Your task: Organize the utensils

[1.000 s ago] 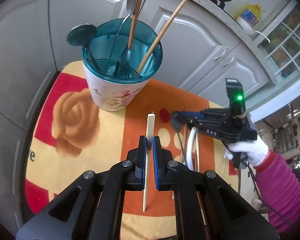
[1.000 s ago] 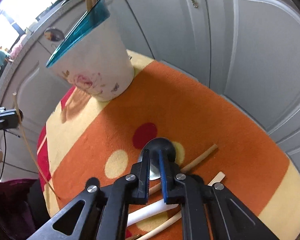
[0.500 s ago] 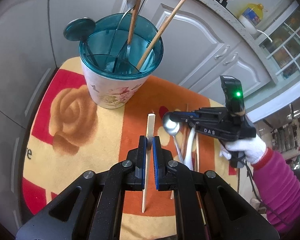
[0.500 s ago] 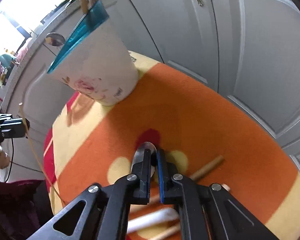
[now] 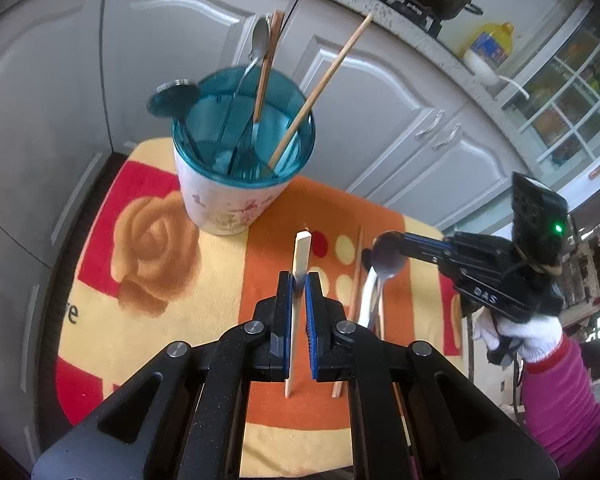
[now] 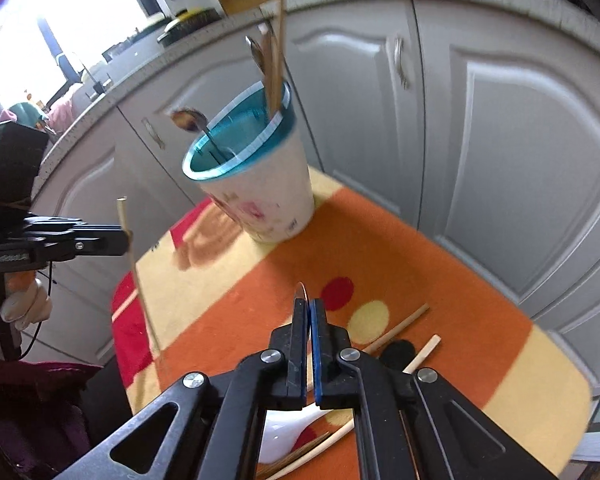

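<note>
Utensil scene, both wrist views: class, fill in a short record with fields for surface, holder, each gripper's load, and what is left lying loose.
Surface: orange, yellow and red mat beside grey cabinet doors
Holder: teal-rimmed cup, upright on the mat, already holding spoons and chopsticks
Left gripper: shut on a pale chopstick, raised off the mat
Right gripper: shut on a metal spoon, lifted above the mat
Left loose: white spoon and several chopsticks on the mat
</note>
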Motion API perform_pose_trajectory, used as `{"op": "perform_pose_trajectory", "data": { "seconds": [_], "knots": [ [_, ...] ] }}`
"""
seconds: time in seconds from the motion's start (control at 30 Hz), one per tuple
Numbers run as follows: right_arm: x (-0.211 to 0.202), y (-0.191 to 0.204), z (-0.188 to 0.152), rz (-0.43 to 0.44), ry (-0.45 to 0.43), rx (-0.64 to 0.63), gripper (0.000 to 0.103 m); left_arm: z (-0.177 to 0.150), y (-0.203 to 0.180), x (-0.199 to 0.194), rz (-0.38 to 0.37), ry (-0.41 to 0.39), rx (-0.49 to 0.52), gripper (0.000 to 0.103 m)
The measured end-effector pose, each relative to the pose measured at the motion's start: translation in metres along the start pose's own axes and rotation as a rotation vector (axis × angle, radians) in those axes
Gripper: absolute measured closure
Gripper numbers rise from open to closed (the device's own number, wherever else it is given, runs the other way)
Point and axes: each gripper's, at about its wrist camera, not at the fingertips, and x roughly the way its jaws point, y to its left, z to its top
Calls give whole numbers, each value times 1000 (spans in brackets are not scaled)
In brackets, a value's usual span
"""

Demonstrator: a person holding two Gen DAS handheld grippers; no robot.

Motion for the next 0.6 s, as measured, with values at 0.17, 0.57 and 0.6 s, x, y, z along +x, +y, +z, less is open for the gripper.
{"op": "perform_pose_trajectory", "data": {
  "seconds": [0.17, 0.57, 0.6],
  "knots": [
    [-26, 20, 10, -30, -54, -37, 102, 12, -2, -26, -3, -63, 11, 98],
    [-84, 65, 95, -56, -245, -109, 102, 80, -6, -100, 20, -258, 35, 98],
    [-84, 68, 102, -59, -253, -113, 102, 88, -5, -105, 23, -274, 33, 98]
  ]
}}
